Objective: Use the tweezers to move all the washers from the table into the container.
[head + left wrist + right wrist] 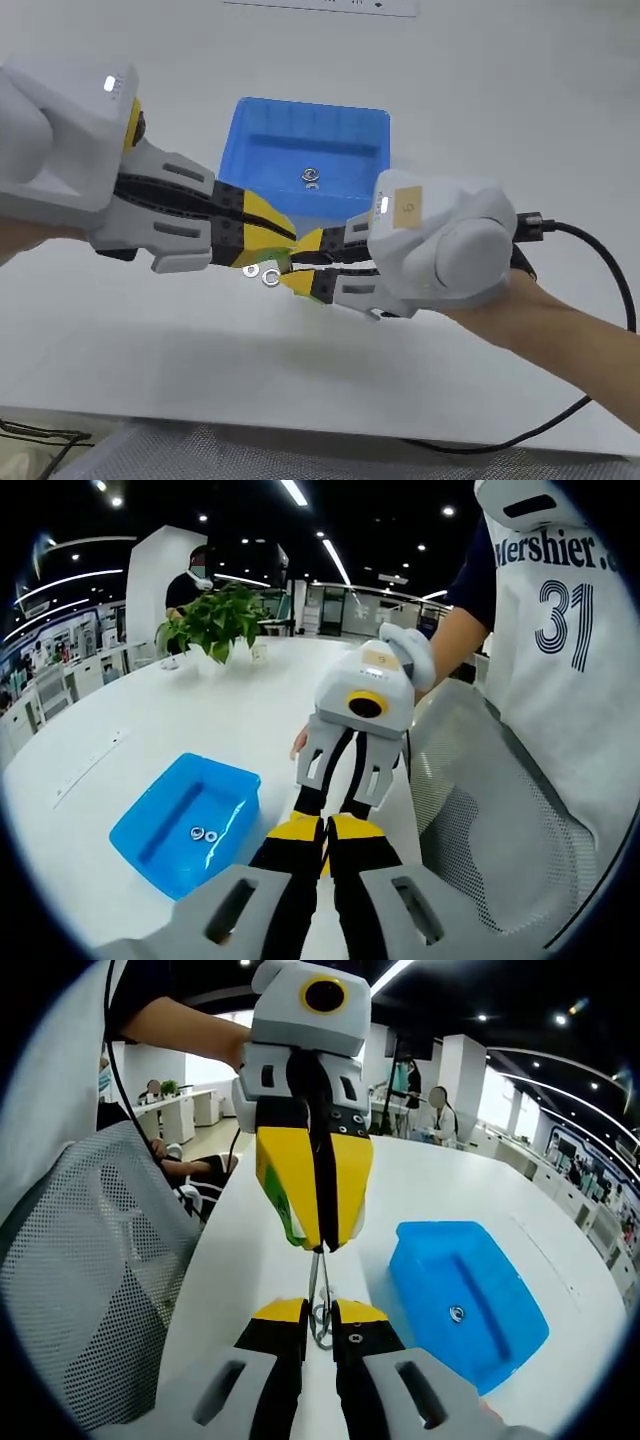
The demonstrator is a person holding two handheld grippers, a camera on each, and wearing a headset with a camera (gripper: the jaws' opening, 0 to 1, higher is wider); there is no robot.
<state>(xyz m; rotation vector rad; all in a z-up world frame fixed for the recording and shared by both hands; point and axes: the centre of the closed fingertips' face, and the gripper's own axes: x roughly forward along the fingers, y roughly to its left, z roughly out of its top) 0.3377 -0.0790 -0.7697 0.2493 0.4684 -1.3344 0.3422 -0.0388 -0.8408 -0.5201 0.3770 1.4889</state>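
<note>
On the white table [150, 350] lie two silvery ring-shaped washers [271, 278].

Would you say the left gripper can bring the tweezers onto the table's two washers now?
Probably not yet: the washers lie close beneath, but the tweezers seem held by both the left gripper and the right gripper, leaving no tip free.

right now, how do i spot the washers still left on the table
Find the blue container on the white table. Just nearer the person, below where the yellow jaws meet, two small silver washers lie side by side on the tabletop. The other washers sit inside the container.
</note>
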